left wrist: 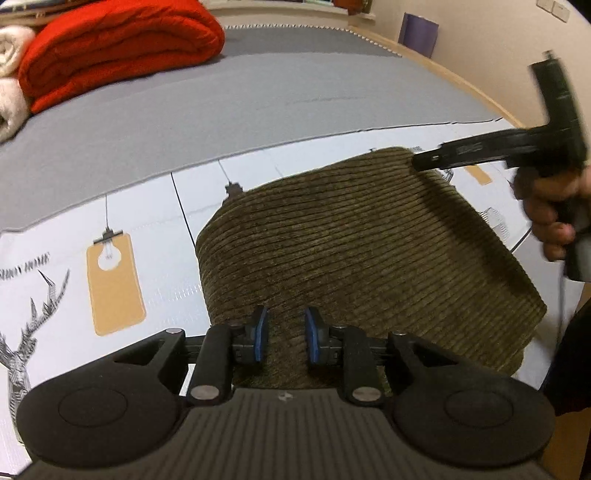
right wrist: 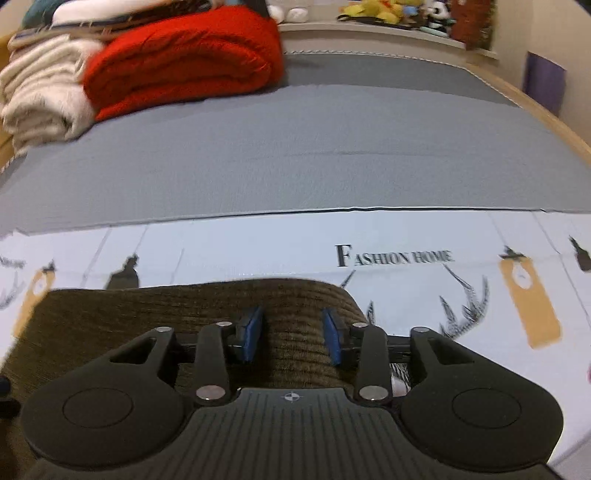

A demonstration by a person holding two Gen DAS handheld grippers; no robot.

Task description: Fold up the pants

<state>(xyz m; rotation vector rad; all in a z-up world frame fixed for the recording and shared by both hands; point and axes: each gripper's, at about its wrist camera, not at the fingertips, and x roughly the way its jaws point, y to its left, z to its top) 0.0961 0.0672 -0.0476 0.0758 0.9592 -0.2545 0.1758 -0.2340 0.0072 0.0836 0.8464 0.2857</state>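
Observation:
The olive corduroy pants (left wrist: 369,240) lie folded into a thick rectangle on a white printed sheet (left wrist: 147,206). My left gripper (left wrist: 284,332) sits at their near edge, and a bunched ridge of fabric fills the narrow gap between its blue pads (left wrist: 258,332). In the left wrist view my right gripper (left wrist: 424,162), blurred and held by a hand (left wrist: 550,218), reaches over the far right corner. In the right wrist view it (right wrist: 293,332) hovers over the pants (right wrist: 184,306) near their right end. Its pads (right wrist: 253,332) stand apart, clear of the fabric hump.
A grey bedspread (right wrist: 295,147) covers the bed beyond the sheet. A folded red blanket (right wrist: 184,62) and cream blankets (right wrist: 40,96) are stacked at the far left. A wooden bed edge (left wrist: 480,92) runs along the right. Plush toys (right wrist: 388,11) line a shelf behind.

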